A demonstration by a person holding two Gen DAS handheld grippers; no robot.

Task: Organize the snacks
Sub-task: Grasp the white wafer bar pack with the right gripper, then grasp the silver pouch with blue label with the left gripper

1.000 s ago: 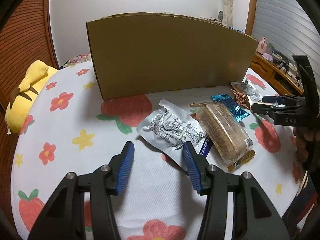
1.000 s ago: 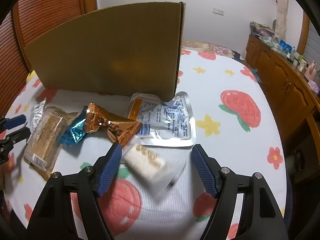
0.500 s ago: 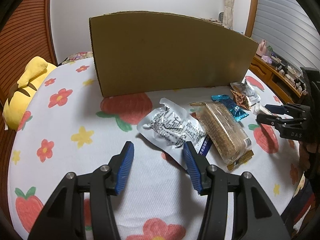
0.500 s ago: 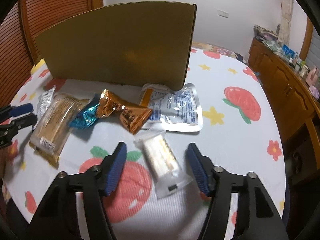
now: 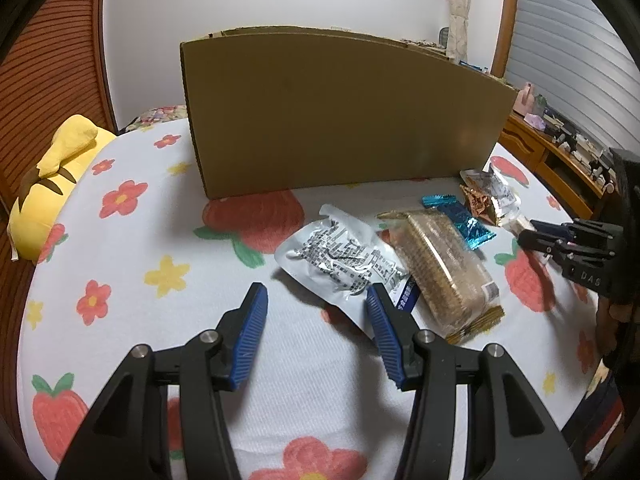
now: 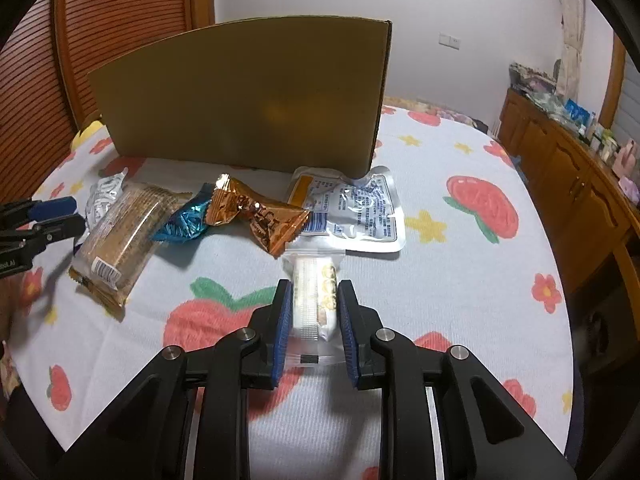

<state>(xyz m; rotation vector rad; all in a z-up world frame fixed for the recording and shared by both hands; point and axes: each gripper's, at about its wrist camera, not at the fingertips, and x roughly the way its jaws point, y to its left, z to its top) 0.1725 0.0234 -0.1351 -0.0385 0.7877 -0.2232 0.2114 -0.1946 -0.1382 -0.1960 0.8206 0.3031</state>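
Note:
Snacks lie on the fruit-print tablecloth in front of a tall cardboard box [image 5: 344, 116] [image 6: 248, 104]. My right gripper [image 6: 313, 302] is shut on a clear-wrapped white snack bar [image 6: 314, 300], on the cloth. Beyond it lie an orange foil snack [image 6: 260, 214], a blue foil snack [image 6: 186, 222], a wafer pack [image 6: 124, 236] and a flat silver pouch [image 6: 352, 212]. My left gripper [image 5: 316, 312] is open and empty, just in front of another silver pouch [image 5: 344, 260], beside the wafer pack [image 5: 444, 268].
A yellow plush toy [image 5: 52, 176] lies at the table's left edge. A wooden sideboard [image 6: 576, 168] with small items stands to the right. The right gripper shows at the right in the left wrist view [image 5: 536, 236].
My right gripper has moved in over the white snack bar and closed its jaws on it. The left gripper has stayed open and nearly still.

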